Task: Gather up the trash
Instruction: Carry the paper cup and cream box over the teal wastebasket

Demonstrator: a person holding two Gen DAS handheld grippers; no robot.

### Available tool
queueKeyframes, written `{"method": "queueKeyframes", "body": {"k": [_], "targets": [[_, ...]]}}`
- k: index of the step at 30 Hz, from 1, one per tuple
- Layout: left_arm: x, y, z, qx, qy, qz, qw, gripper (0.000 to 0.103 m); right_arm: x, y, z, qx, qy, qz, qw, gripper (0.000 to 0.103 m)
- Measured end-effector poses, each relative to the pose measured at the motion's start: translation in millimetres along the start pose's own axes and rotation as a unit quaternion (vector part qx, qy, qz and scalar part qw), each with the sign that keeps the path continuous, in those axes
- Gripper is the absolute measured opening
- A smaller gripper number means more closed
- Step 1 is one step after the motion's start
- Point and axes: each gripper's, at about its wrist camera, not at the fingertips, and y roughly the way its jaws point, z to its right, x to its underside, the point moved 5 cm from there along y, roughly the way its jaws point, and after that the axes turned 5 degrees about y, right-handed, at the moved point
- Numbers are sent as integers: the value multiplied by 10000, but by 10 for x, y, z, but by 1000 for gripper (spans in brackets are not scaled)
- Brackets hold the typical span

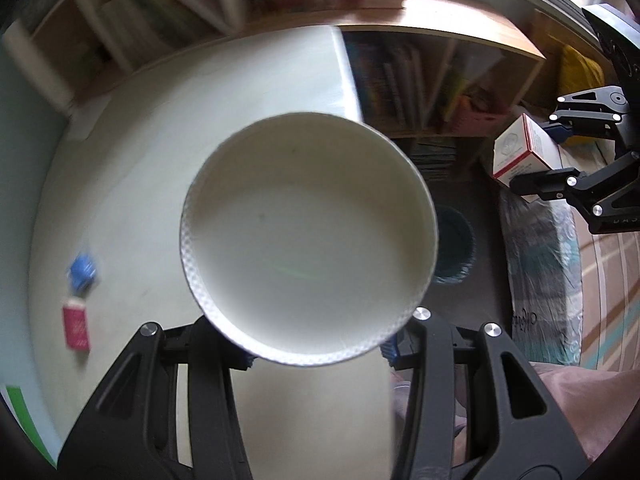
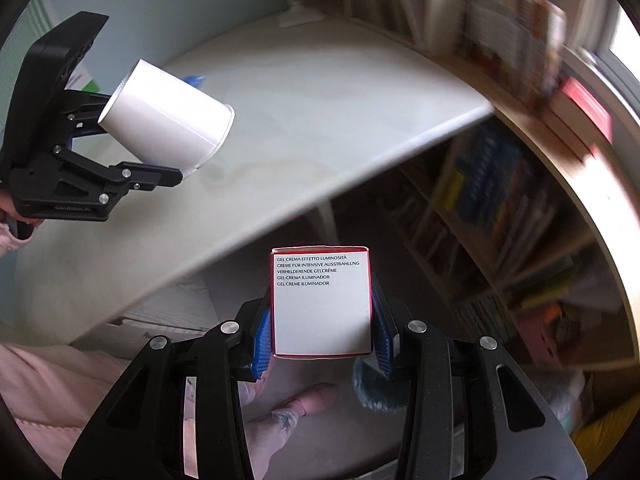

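Note:
In the left wrist view a white paper cup (image 1: 308,236) fills the middle, its embossed base toward the camera, and my left gripper (image 1: 320,354) is shut on it. In the right wrist view the same cup (image 2: 168,116) lies tilted in the left gripper (image 2: 132,140) above the white table (image 2: 320,100). My right gripper (image 2: 322,344) is shut on a white box with red edges and printed text (image 2: 322,304), its blue pads (image 2: 262,344) pressing both sides. That box (image 1: 524,152) and the right gripper (image 1: 548,152) show at the right. A dark teal bin (image 1: 456,248) stands on the floor beyond the table edge.
A small blue item (image 1: 82,270) and a red packet (image 1: 75,328) lie on the table (image 1: 120,160) at the left. Bookshelves (image 2: 500,200) run along the wall behind. Part of the bin (image 2: 372,392) and a person's foot (image 2: 312,400) show below the box.

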Motion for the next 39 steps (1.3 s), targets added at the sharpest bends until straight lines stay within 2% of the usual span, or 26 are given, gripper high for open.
{"method": "queueKeyframes", "body": {"k": [13, 23, 28, 37, 39], "targets": [[-510, 322, 1195, 553, 838, -150, 9948, 42, 893, -270, 896, 243, 973, -18, 9950, 41], [-594, 842, 1854, 868, 1165, -639, 9873, 42, 1427, -62, 1387, 223, 1649, -251, 9857, 41], [-618, 1135, 2101, 1083, 1239, -921, 9821, 42, 1575, 96, 1546, 164, 1870, -381, 9815, 41], [-673, 1482, 2412, 1248, 1438, -1219, 9741, 43, 1715, 338, 1762, 56, 2116, -606, 9755, 41], [-696, 1549, 2460, 1277, 1482, -1271, 9724, 47, 1734, 376, 1815, 33, 2151, -620, 9746, 42]]}}
